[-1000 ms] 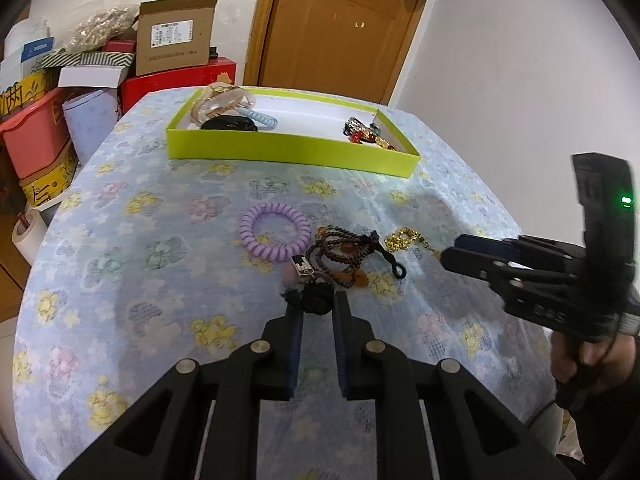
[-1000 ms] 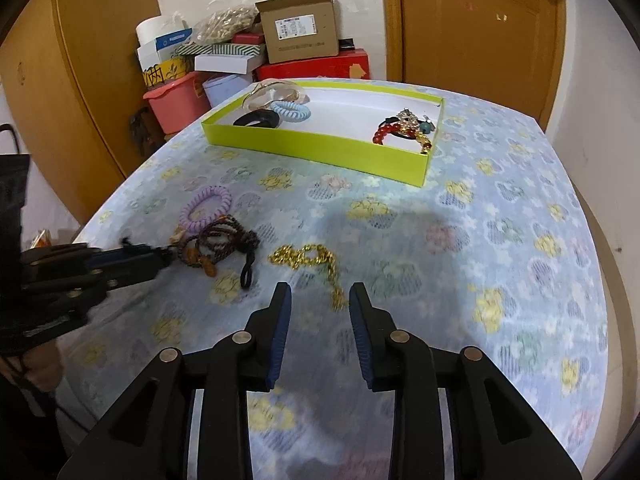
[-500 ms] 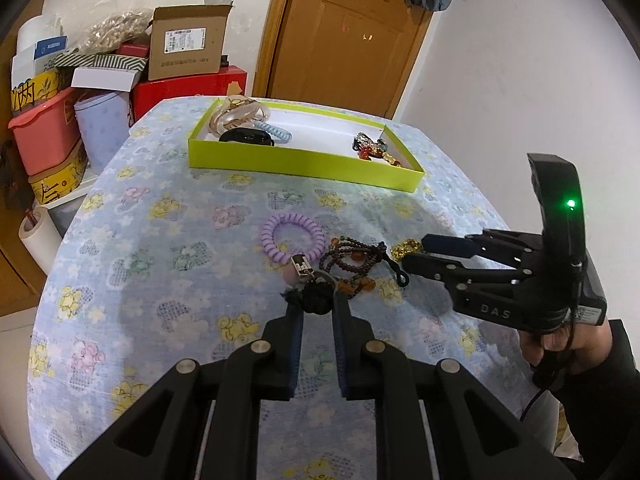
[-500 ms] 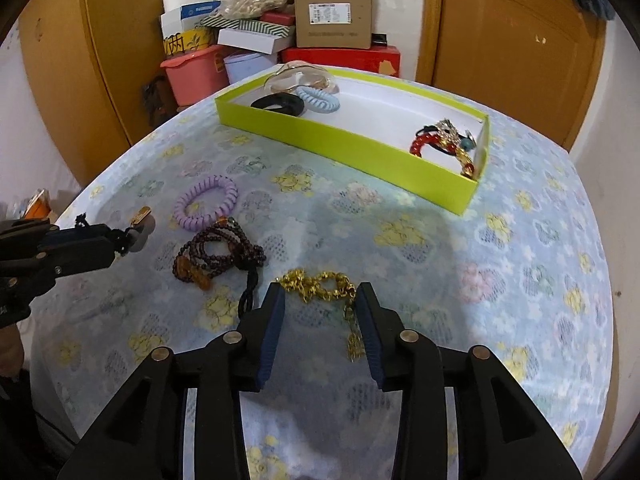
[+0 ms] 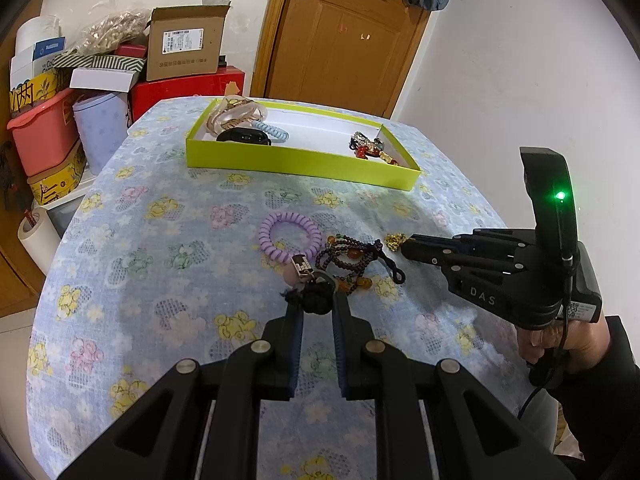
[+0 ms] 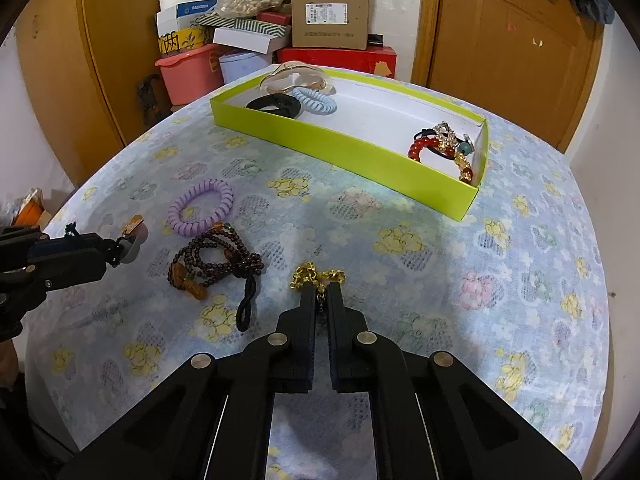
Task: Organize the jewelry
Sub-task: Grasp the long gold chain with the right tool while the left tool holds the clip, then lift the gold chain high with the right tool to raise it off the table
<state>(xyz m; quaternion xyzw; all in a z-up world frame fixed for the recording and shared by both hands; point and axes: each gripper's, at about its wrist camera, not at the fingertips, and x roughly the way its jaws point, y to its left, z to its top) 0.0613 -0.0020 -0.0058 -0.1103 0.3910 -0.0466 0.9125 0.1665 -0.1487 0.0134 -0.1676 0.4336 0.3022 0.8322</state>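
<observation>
My left gripper (image 5: pixel 316 304) is shut on a black-corded charm (image 5: pixel 314 286) with a pink pendant and holds it above the table; it shows at the left of the right wrist view (image 6: pixel 120 250). My right gripper (image 6: pixel 322 294) is shut on the gold chain (image 6: pixel 316 276) lying on the cloth; it also shows in the left wrist view (image 5: pixel 404 246). A purple coil hair tie (image 6: pixel 200 208) and a dark bead bracelet (image 6: pixel 216 258) lie between the grippers. The yellow-green tray (image 6: pixel 348 148) behind holds several pieces of jewelry.
The table has a floral blue cloth (image 6: pixel 480 260). Boxes and tubs (image 6: pixel 260 40) are stacked beyond the far edge. A wooden door (image 6: pixel 512 48) stands at the back right.
My right gripper moved forward and closed on the gold chain. My left gripper lifted and drew back with the charm still in it.
</observation>
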